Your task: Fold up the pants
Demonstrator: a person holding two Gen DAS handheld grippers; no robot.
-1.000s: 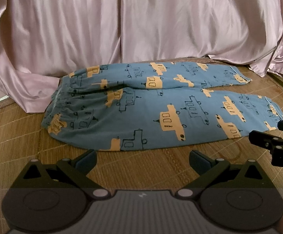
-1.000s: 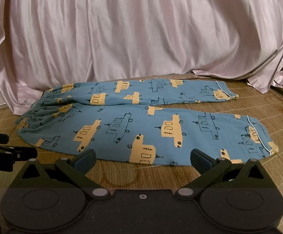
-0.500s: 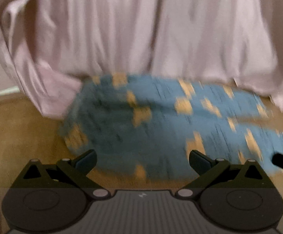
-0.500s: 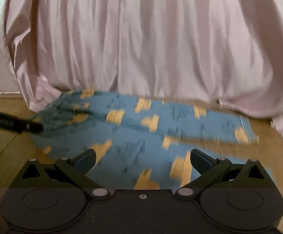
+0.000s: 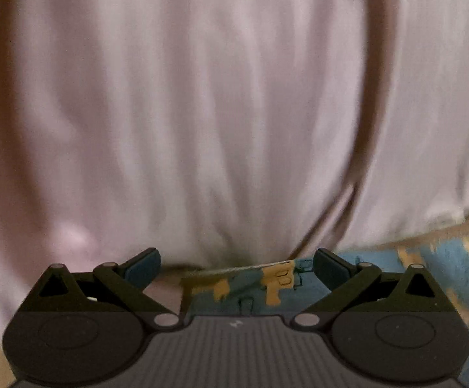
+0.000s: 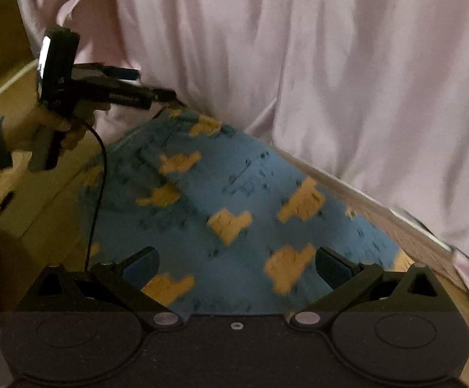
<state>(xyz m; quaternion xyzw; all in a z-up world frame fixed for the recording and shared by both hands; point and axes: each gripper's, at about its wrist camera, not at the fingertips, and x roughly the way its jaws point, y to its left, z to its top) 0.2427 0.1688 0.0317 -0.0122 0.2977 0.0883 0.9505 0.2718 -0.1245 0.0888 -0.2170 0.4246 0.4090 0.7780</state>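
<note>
The blue pants [image 6: 234, 200] with yellow car prints lie flat on the woven mat [image 6: 40, 213]. My right gripper [image 6: 236, 263] hovers open just above them, nothing between its fingers. In the right wrist view a hand [image 6: 34, 129] holds the left gripper [image 6: 155, 84] at the pants' far corner, close against the pink curtain. In the left wrist view the left gripper [image 5: 237, 265] stands open, with an edge of the pants [image 5: 266, 281] low between its fingers. More of the pants [image 5: 444, 265] runs off to the right. Both views are motion-blurred.
A pink satin curtain [image 6: 331, 80] hangs along the far edge of the mat and fills most of the left wrist view [image 5: 234, 113]. A black cable [image 6: 95, 177] trails down from the left gripper. Bare mat shows to the left of the pants.
Both grippers have moved forward and left over the pants. The left one now sits at the far corner by the curtain. Both stay open.
</note>
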